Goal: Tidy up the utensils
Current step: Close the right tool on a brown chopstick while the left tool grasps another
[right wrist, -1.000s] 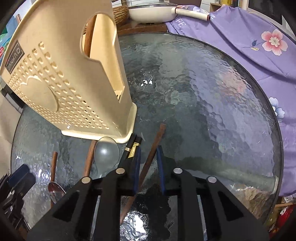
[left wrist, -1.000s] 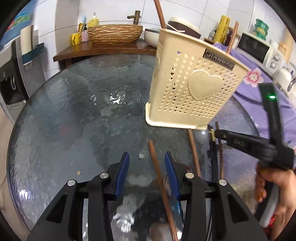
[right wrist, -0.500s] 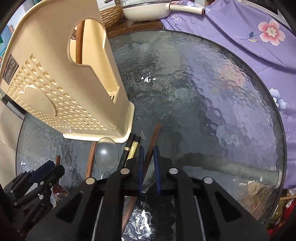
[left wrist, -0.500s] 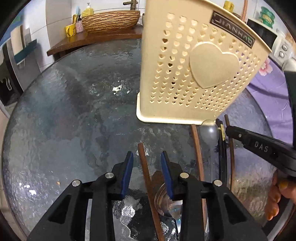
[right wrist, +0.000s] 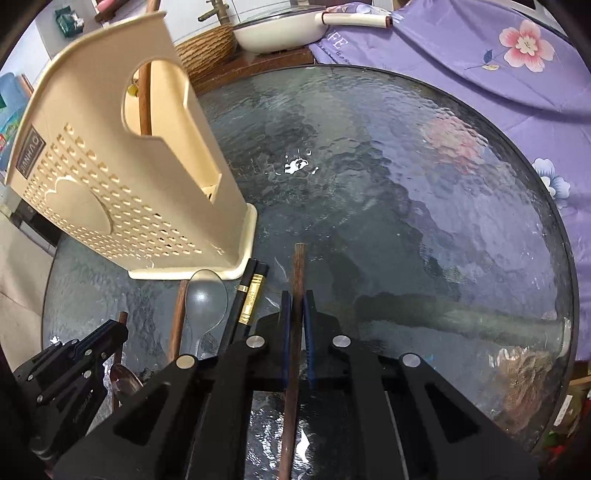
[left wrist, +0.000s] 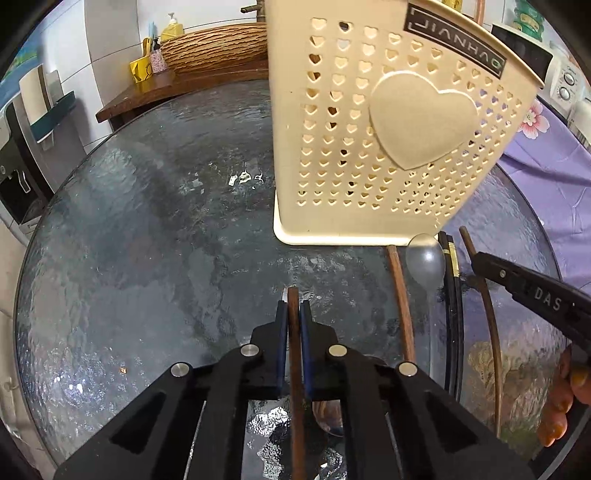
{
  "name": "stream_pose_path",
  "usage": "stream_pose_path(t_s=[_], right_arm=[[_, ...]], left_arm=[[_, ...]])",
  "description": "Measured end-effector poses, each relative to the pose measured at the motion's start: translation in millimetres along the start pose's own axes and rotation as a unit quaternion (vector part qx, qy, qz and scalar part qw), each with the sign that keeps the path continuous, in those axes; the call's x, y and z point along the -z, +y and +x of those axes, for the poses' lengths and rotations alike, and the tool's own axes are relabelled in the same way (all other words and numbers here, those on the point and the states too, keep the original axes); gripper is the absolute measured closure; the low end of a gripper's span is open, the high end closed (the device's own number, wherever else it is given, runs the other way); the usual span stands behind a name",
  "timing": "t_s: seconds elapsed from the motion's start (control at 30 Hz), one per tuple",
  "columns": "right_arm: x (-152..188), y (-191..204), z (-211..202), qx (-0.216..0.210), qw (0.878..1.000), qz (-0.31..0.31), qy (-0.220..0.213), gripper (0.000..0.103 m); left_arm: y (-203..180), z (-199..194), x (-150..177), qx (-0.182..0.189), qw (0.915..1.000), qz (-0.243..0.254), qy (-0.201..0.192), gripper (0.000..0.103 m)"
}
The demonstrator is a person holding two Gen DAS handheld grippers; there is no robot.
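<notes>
My left gripper (left wrist: pixel 293 306) is closing tight on a brown wooden handle (left wrist: pixel 295 369); the blue pads press both its sides. A metal spoon bowl (left wrist: pixel 328 421) shows under the fingers. My right gripper (right wrist: pixel 297 295) is shut on a thin brown stick (right wrist: pixel 297 266) that pokes out ahead over the glass. The cream holder (left wrist: pixel 388 129) with heart holes stands just beyond, one wooden handle (right wrist: pixel 144 99) inside it. Against its base lie a grey spoon (right wrist: pixel 205 299), black chopsticks (right wrist: pixel 251 291) and another brown stick (left wrist: pixel 400 295).
Everything rests on a round textured glass table (left wrist: pixel 147 240). A purple floral cloth (right wrist: pixel 480 55) covers the surface to the right. Behind are a wooden counter (left wrist: pixel 147 92) with a woven basin (left wrist: pixel 214 48) and a white pan (right wrist: pixel 277 29). A person's fingers (left wrist: pixel 565 406) hold the right gripper.
The left jaws have closed from wide apart onto the wooden handle, and the holder looms nearer. The right jaws have tightened; their stick now runs straight between the fingers.
</notes>
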State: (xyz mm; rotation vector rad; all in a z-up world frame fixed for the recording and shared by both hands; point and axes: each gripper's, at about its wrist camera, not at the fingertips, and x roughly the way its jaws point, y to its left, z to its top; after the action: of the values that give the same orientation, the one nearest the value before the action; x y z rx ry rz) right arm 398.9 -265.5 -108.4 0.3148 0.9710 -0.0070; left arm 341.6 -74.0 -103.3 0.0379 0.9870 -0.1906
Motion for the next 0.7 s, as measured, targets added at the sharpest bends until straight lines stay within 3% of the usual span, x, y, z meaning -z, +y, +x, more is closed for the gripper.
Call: stream_pose_path(t_s=[0.17, 0.33, 0.53, 0.7], right_arm=[[3.5, -8.1, -14.2, -0.031, 0.999, 0.001, -0.020, 0.096], [5.1, -8.2, -50.3, -0.081, 0.995, -0.018, -0.064, 0.096], [7.1, -10.7, -108.1, -0.143, 0.982, -0.042, -0.117, 0.096], [18.3, -4.2, -166.5, -0.164, 0.968, -0.086, -0.168, 0.096]], left_arm=[[7.6, -1.3, -5.5, 0.013, 0.9998, -0.011, -0.007, 0.096], [19.4, -30.8, -8.3, 0.045, 0.9972, -0.025, -0.053, 0.096], [36.4, -99.3, -7.8, 0.077, 0.9872, -0.030, -0.136, 0.096], [44.1, -158.1, 1.4, 0.088, 0.9761, -0.020, -0.198, 0.096]])
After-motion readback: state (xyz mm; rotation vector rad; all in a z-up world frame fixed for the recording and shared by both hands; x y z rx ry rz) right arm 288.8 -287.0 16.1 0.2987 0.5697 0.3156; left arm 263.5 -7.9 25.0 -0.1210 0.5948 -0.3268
